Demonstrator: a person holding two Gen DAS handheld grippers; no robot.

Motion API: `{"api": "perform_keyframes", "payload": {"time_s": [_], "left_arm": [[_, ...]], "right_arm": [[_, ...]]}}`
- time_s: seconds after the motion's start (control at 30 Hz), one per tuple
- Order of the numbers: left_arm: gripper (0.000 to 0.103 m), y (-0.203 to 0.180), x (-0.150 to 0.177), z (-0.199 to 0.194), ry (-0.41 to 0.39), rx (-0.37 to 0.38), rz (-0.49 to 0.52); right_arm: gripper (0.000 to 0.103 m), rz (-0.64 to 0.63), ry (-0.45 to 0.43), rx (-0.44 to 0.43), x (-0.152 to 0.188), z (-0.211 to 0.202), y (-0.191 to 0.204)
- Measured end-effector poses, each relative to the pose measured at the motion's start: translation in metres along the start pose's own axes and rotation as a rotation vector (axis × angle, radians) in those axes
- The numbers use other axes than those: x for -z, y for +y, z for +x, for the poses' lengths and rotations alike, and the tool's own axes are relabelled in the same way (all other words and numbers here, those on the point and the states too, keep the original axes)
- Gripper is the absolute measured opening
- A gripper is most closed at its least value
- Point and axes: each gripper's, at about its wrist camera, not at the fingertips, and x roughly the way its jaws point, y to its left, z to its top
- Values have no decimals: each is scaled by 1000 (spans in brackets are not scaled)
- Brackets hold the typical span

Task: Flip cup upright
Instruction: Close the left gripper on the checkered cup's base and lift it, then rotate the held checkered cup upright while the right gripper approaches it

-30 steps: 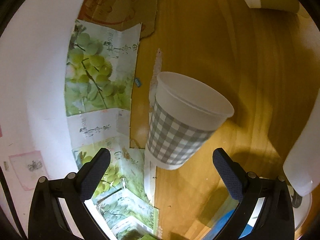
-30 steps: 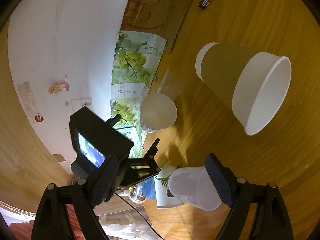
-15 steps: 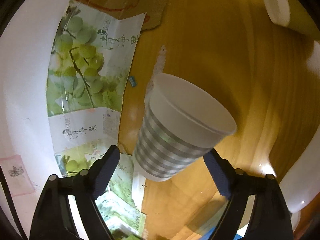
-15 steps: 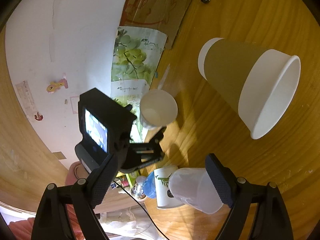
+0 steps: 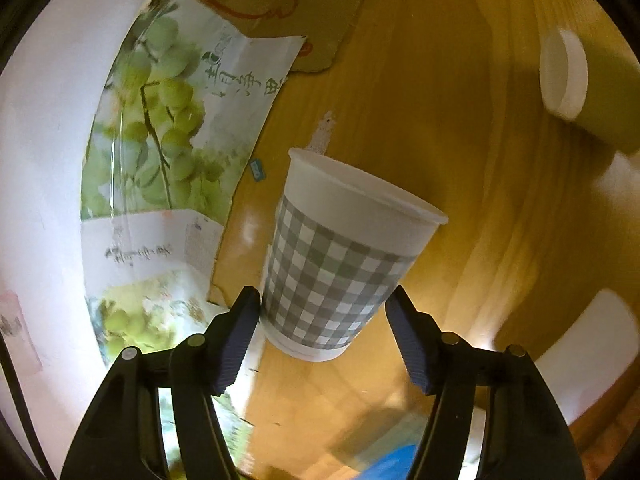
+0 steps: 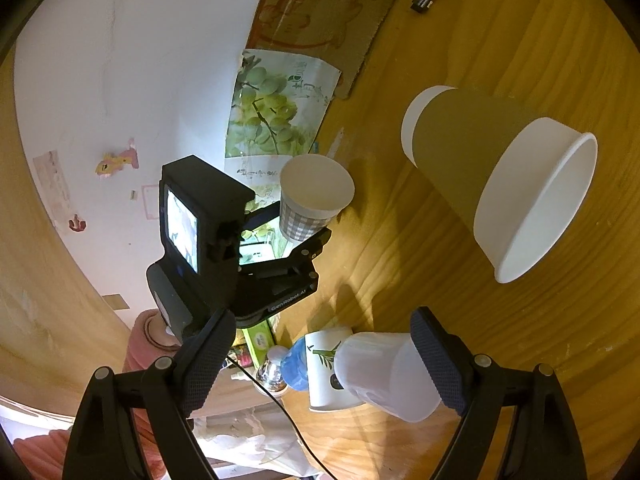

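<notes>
Wood-grain tabletop (image 5: pixel 432 92) fills most of both views, with a white wall at the left and a grape-printed carton (image 5: pixel 160 132) flattened along it. At the centre of the left wrist view the checked cup (image 5: pixel 340 264) stands upright, mouth up, between the fingers of the left gripper (image 5: pixel 324 320); the left pad touches its lower wall, while the right pad sits just beside it, a thin gap showing. At the right edge lies an olive cup (image 6: pixel 492 176) on its side. The right gripper (image 6: pixel 320 356) is spread wide, empty, above a translucent plastic cup (image 6: pixel 384 376) tipped over near the lower frame.
</notes>
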Motion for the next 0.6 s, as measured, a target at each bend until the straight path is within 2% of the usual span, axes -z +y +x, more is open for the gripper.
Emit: {"api": "perform_keyframes", "payload": {"time_s": [0.13,0.17,0.3,0.6], "left_arm": [[66,19,4,-7,10,102,-111],[66,12,10,-11,13,127,-145],[65,23,21,-24,4,225,-276],[64,47,72,-57,-106,334,-496]], "right_arm": [[90,-6,9,8,-1,-3,1],[90,-7,11,10,-1,-3,2],[90,-20,19,19,0,-8,6],[90,-98,43,37,4,-18,24]]}}
